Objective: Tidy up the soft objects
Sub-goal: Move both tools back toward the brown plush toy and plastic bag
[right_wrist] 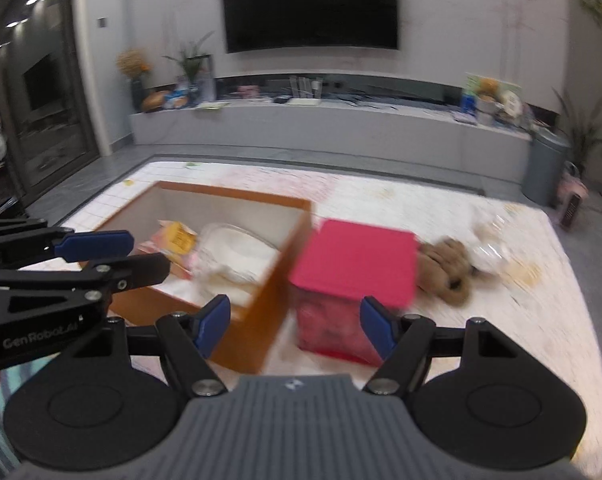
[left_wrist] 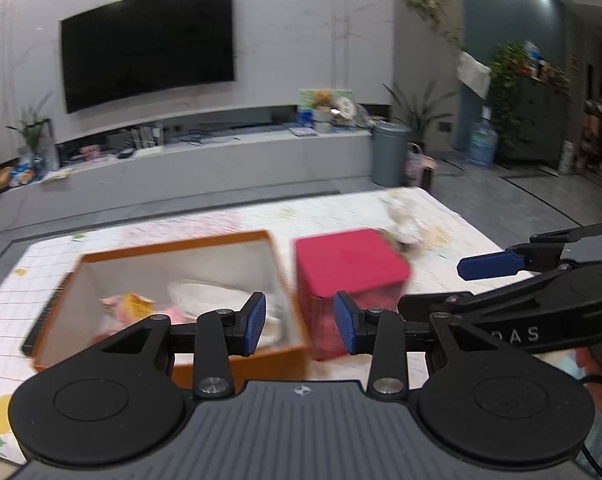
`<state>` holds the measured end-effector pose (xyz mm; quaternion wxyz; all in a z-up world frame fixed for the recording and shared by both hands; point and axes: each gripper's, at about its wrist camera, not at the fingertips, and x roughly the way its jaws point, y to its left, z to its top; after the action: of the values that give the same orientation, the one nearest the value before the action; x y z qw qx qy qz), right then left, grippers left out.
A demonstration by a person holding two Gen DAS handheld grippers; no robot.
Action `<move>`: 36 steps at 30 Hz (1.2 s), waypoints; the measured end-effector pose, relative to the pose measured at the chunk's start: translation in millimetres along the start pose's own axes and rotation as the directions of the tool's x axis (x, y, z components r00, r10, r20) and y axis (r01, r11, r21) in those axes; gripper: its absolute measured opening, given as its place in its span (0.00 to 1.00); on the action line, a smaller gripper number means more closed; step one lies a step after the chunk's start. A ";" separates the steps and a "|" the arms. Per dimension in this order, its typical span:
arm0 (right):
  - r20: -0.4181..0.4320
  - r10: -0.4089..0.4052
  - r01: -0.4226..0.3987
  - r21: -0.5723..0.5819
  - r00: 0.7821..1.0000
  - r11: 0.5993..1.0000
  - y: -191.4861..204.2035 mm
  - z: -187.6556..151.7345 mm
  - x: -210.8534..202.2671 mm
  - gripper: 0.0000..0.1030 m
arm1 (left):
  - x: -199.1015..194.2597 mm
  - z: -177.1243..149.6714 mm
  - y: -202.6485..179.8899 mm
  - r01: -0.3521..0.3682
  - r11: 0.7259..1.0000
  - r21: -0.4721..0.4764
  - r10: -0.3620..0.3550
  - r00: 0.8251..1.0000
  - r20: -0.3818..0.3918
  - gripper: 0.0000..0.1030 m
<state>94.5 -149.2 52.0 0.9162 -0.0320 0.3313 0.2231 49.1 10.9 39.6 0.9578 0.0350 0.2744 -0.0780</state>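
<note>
"GenRobot.AI" is printed on the left gripper (right_wrist: pixel 97 246). Both it and the right gripper (right_wrist: pixel 295 326) gape empty near the orange box (right_wrist: pixel 261 280); the pink box (right_wrist: pixel 355 258) stands beside the orange one.

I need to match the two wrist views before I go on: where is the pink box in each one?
Left wrist view: the pink box sits right of centre, right of the orange box.
Right wrist view: the pink box is at centre, right of the orange box.
Shared landmark: the wall television.
</note>
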 end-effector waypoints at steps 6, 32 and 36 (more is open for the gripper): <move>-0.033 -0.079 0.081 0.064 0.996 0.995 -41.9 -25.3 -14.2 0.69 | 17.7 -4.1 -40.6 0.095 0.995 0.040 -0.094 0.994 -0.049 0.43; -0.111 -0.199 0.214 0.146 0.974 0.966 -189.9 -42.4 5.6 0.75 | 126.9 33.9 -143.6 0.264 0.957 0.118 -0.223 0.934 -0.277 0.43; -0.129 -0.182 0.198 0.120 0.975 0.973 -207.0 -32.8 22.2 0.75 | 154.0 46.2 -146.1 0.275 0.955 0.110 -0.223 0.911 -0.347 0.43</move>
<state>179.2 -333.3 -5.8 0.9125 -0.0159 0.3938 0.1097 177.4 -158.2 -6.6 0.8745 0.0871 0.4264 -0.2141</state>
